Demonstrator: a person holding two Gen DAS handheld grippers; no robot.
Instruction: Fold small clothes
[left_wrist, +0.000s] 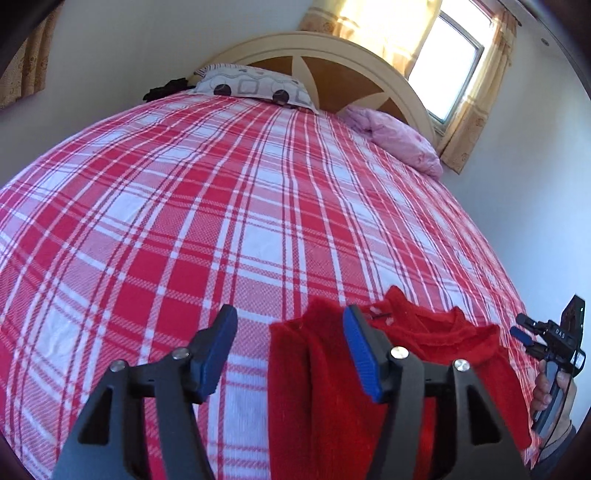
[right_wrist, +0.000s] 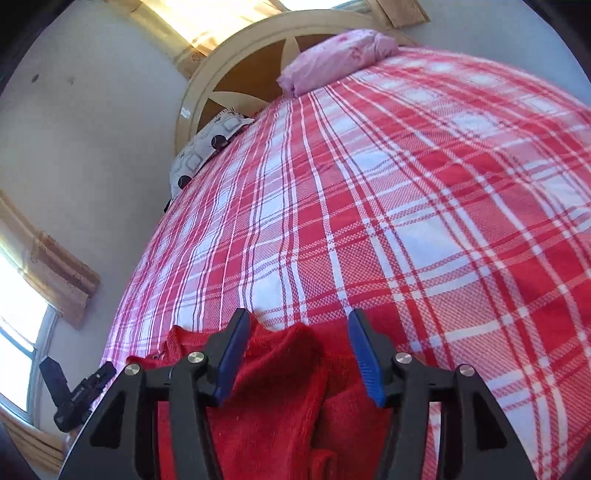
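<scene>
Left wrist view is showing the left gripper (left_wrist: 290, 354) hovering low over the near edge of the bed (left_wrist: 229, 206), its jaws spread wide and holding nothing. The red sweater (left_wrist: 325, 373) is lying on the plaid bedspread just ahead: its left part, seemingly a folded-in sleeve or side, is showing between the jaws, while the rest is spreading out to the right toward the right gripper (left_wrist: 524, 338), which a hand (left_wrist: 554, 387) is gripping at the frame's edge. In the right wrist view the right gripper (right_wrist: 297, 356) is likewise sitting with jaws spread over the sweater's (right_wrist: 280, 391) other side, pinching nothing. The left gripper (right_wrist: 85, 391) is showing there at the lower left. Both tools are probably placed at opposite sides so each can take a matching edge and keep the knit level during a fold. The cloth looks soft and thick, so it is likely bunching unless gripped well in.
</scene>
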